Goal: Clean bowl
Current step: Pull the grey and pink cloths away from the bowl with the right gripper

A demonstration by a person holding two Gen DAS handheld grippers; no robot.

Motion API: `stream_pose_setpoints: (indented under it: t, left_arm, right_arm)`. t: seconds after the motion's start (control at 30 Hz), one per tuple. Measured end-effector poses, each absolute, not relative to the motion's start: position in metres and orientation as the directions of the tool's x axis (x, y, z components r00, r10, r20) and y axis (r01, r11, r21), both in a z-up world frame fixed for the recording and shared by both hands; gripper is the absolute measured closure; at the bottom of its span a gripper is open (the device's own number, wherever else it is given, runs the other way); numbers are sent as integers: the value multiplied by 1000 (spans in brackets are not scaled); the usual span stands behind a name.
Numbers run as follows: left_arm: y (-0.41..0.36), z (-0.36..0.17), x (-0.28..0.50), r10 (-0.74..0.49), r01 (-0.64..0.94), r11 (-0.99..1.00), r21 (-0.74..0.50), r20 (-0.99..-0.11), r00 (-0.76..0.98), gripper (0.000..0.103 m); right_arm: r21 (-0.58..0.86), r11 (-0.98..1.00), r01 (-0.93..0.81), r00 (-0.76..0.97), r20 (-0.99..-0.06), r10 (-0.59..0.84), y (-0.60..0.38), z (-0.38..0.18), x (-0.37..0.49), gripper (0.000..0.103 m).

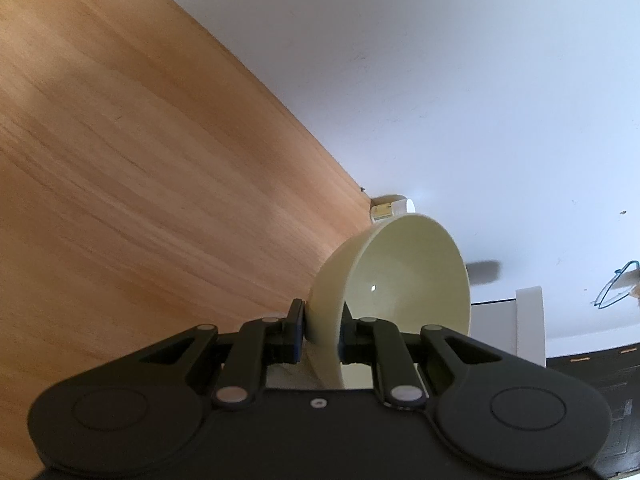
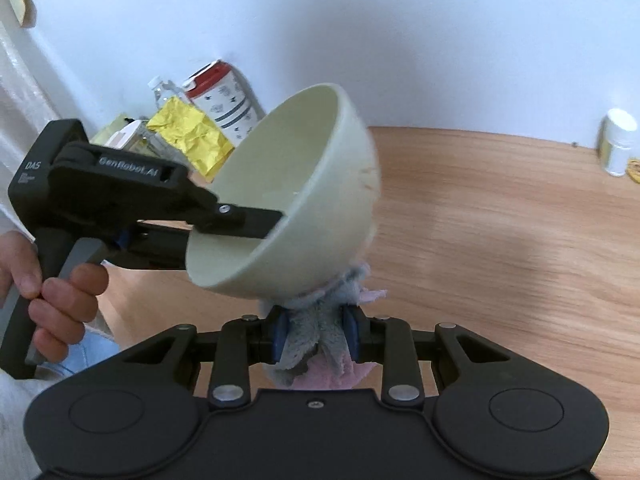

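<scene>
- Two grippers share the work: our left gripper (image 1: 322,332) is clamped narrow on the wall of the pale bowl (image 2: 292,184), one finger inside the rim and one outside.
- We hold the bowl tilted in the air above the wooden table (image 2: 500,216), its opening turned toward the left side of the right wrist view.
- Our right gripper (image 2: 315,340) is pinched on a grey and pink cloth (image 2: 320,340), bunched between its blue pads.
- We see the cloth pressed against the underside of the bowl's outer wall; the bowl's right edge is blurred.
- Our left hand (image 2: 60,300) wraps the handle of the left tool.
- Behind the bowl, against the white wall, stand a red-lidded canister (image 2: 226,96), a crumpled yellow wrapper (image 2: 188,132) and a clear bottle (image 2: 164,90).
- We see a small white jar (image 2: 618,142) far right on the table.
</scene>
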State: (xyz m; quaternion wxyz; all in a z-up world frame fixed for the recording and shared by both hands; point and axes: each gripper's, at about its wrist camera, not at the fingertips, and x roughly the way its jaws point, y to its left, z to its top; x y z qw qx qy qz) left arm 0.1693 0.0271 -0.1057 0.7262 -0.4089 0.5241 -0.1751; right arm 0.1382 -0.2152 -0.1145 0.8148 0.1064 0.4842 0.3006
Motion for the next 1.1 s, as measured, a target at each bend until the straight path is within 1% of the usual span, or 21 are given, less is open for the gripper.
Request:
stream_pose_setpoints:
  t: [0.2, 0.43, 0.5, 0.57, 0.6, 0.63, 0.67, 0.73, 0.83, 0.93, 0.97, 1.0, 1.07, 1.1]
  left_arm:
    - [31, -109, 170, -684, -196, 591, -783, -615, 393, 90]
    - [38, -111, 172, -681, -212, 586, -782, -617, 394, 89]
    - [40, -112, 173, -682, -218, 586, -780, -620, 387, 89]
    - [42, -114, 173, -684, -225, 582, -782, -620, 385, 89]
    - [43, -114, 173, -684, -228, 581, -781, -620, 385, 89]
    - [44, -115, 172, -683, -231, 581, -781, -621, 385, 89]
    - [44, -116, 172, -681, -234, 581, -780, -623, 384, 89]
    - [45, -118, 171, -678, -237, 587, -774, -630, 379, 89]
    - [46, -126, 169, -681, -249, 580, -775, -630, 373, 89]
    - [48, -132, 168, -682, -268, 569, -777, -628, 374, 89]
    - [49, -132, 168, -682, -268, 568, -778, -627, 376, 89]
    - [51, -132, 168, -682, -267, 566, -780, -624, 380, 89]
    - [56, -132, 167, -682, -267, 560, -784, -620, 389, 89]
    - [59, -130, 167, -680, -268, 560, -784, -619, 393, 89]
  right_arm:
    - [503, 764, -404, 332, -698, 635, -194, -114, 138, 70]
    - [509, 763, -399, 349, -686, 639, -181, -114, 141, 70]
    - [515, 767, -384, 353, -685, 637, -183, -114, 141, 73]
    - [517, 771, -371, 356, -688, 632, -190, -114, 138, 73]
    - [519, 775, -360, 361, -689, 629, -194, -114, 136, 75]
    - [530, 776, -343, 363, -687, 630, -199, -114, 136, 78]
    - [541, 774, -328, 363, -684, 632, -203, -115, 136, 83]
    - [545, 787, -289, 373, -694, 616, -213, -119, 135, 84]
    - [522, 807, -277, 369, -717, 591, -218, -124, 134, 84]
    - [467, 829, -307, 378, -740, 556, -213, -126, 130, 80]
    - [463, 827, -320, 378, -738, 559, -210, -126, 130, 73]
    - [458, 824, -334, 374, -737, 562, -207, -126, 130, 64]
    - [407, 838, -364, 379, -757, 533, -201, -126, 130, 52]
    - [372, 840, -394, 378, -768, 517, -197, -127, 129, 50]
